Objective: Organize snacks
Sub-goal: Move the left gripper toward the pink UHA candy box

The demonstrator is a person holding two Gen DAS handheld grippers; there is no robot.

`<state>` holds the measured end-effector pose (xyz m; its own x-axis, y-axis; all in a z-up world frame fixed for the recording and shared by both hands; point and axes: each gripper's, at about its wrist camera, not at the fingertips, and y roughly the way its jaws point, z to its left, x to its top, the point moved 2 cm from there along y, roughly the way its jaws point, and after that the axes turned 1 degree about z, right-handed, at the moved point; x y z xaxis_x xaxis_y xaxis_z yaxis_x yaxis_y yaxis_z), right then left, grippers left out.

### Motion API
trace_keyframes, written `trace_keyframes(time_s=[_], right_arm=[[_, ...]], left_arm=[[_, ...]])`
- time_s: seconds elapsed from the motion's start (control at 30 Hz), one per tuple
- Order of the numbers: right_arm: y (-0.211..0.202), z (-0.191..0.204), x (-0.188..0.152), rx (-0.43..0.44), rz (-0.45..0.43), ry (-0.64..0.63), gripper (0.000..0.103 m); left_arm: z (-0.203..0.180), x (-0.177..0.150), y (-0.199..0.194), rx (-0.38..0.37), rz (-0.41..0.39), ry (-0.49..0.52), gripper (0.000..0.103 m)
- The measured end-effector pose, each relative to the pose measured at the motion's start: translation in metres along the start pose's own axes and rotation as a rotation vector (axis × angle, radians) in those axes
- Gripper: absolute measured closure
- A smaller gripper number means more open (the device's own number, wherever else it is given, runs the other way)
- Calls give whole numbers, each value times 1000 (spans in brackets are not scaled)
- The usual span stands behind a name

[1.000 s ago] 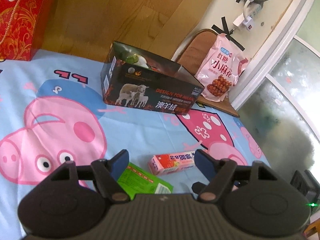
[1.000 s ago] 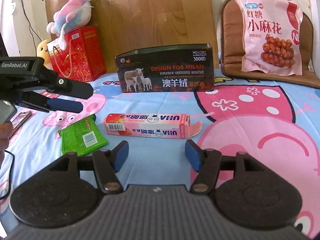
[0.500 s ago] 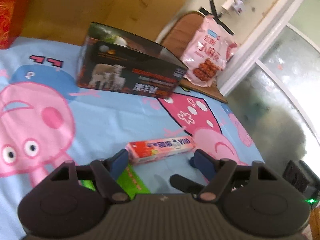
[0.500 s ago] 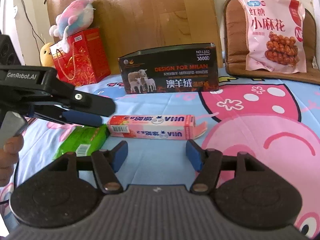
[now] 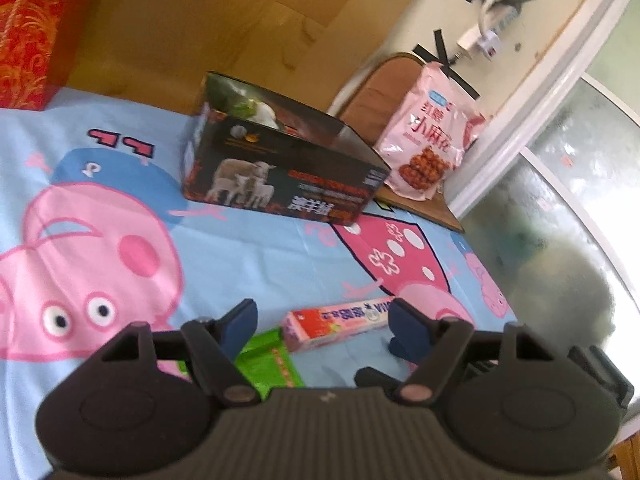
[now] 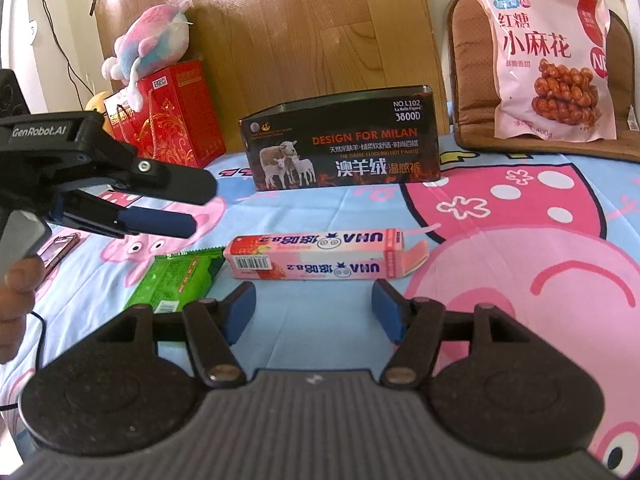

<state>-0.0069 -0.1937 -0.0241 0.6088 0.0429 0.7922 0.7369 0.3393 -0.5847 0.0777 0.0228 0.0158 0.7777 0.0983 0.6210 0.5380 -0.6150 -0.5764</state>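
Observation:
A pink UHA candy box lies flat on the cartoon bedsheet, its end flap open; it also shows in the left wrist view. A green snack packet lies just left of it and shows in the left wrist view too. A black open-topped box with sheep on it stands behind them and holds some items. My right gripper is open and empty, just short of the candy box. My left gripper is open and empty, hovering above the green packet and candy box.
A pink bag of twisted snacks leans on a brown cushion at the back right. A red gift bag with a plush toy stands at the back left. A phone lies at the left.
The left gripper has shifted and tilted over the green packet and candy box, its fingers reaching further right in the right wrist view. The right gripper has edged closer to the candy box.

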Motion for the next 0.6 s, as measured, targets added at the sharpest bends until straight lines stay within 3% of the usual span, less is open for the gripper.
trace_keyframes(time_s=[0.6], right_arm=[[0,2,-1,-17,2,-27,36]], left_arm=[[13,-3,-13,9,-11,-25,29]])
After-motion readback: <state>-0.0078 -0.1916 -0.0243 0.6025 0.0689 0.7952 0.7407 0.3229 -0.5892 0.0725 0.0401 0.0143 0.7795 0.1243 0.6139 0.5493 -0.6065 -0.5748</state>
